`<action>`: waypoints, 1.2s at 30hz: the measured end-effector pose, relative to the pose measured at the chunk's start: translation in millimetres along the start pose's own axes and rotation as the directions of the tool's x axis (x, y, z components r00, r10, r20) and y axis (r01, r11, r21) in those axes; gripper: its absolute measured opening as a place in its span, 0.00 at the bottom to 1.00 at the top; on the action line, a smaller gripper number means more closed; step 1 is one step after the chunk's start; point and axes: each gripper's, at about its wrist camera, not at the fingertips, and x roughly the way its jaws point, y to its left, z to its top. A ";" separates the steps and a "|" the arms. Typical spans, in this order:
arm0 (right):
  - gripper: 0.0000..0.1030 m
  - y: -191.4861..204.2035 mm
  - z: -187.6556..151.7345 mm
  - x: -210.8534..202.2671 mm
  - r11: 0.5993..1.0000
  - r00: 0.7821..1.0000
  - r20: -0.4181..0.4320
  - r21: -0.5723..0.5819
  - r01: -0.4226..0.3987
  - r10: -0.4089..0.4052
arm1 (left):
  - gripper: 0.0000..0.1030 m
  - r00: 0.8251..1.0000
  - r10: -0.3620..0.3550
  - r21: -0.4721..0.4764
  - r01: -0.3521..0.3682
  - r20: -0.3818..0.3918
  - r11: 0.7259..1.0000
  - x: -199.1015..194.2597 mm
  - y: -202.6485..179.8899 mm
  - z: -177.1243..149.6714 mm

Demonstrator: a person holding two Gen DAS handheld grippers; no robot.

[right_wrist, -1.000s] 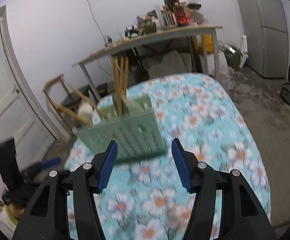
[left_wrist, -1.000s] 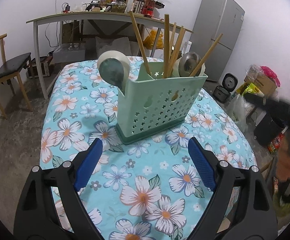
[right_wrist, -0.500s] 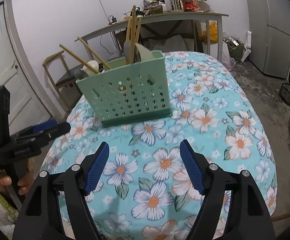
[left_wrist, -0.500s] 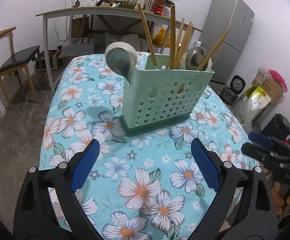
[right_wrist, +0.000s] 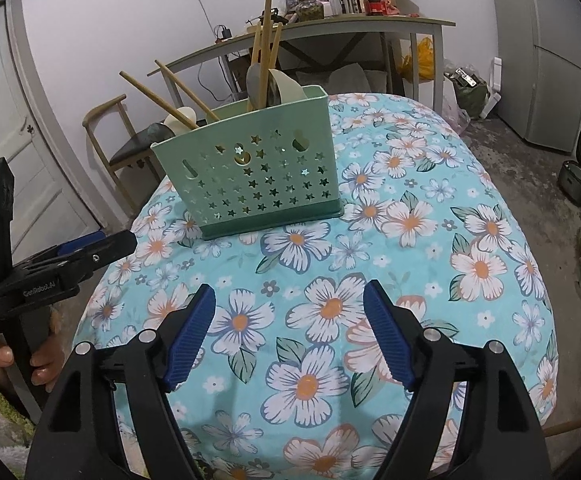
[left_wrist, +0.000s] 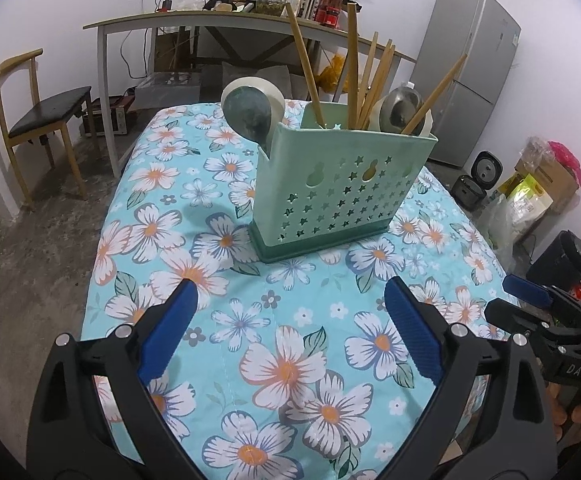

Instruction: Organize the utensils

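Note:
A mint-green utensil holder with star holes stands upright on the floral tablecloth. It also shows in the right wrist view. Wooden chopsticks and spoons stand in it. My left gripper is open and empty, held back from the holder above the cloth. My right gripper is open and empty, also short of the holder. Each gripper shows at the edge of the other's view.
A long desk with clutter stands behind the table. A wooden chair is at the left, a fridge at the right. Bags and rice cookers sit on the floor. A white door is at the left.
Both grippers have drawn back from the holder. The right wrist view has steadied and swung so the holder sits centred; the other gripper has come into each view's edge.

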 end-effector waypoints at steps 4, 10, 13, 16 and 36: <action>0.72 0.9 -0.4 1.1 1.000 1.000 0.000 -0.010 0.010 -0.010 | 0.90 1.000 0.018 -0.005 -0.018 0.002 1.000 0.2 0.1 -0.6; 0.73 -0.6 0.3 0.3 1.000 1.000 0.004 -0.016 0.025 -0.025 | 0.92 0.999 0.042 -0.021 -0.042 0.012 0.999 -0.8 1.3 0.0; 0.73 -2.3 0.6 0.3 1.000 1.000 0.005 -0.014 0.028 -0.028 | 0.92 0.998 0.061 -0.021 -0.060 0.015 0.998 -1.0 0.5 0.8; 0.73 -4.1 0.5 -1.1 0.999 0.999 0.009 -0.011 0.033 -0.033 | 0.92 0.997 0.080 -0.025 -0.080 0.015 0.996 -1.1 -1.2 1.7; 0.73 -16.9 0.8 -10.0 0.999 0.998 0.037 0.012 0.041 -0.042 | 0.92 0.975 0.223 -0.077 -0.222 0.007 0.972 -8.9 -10.0 3.8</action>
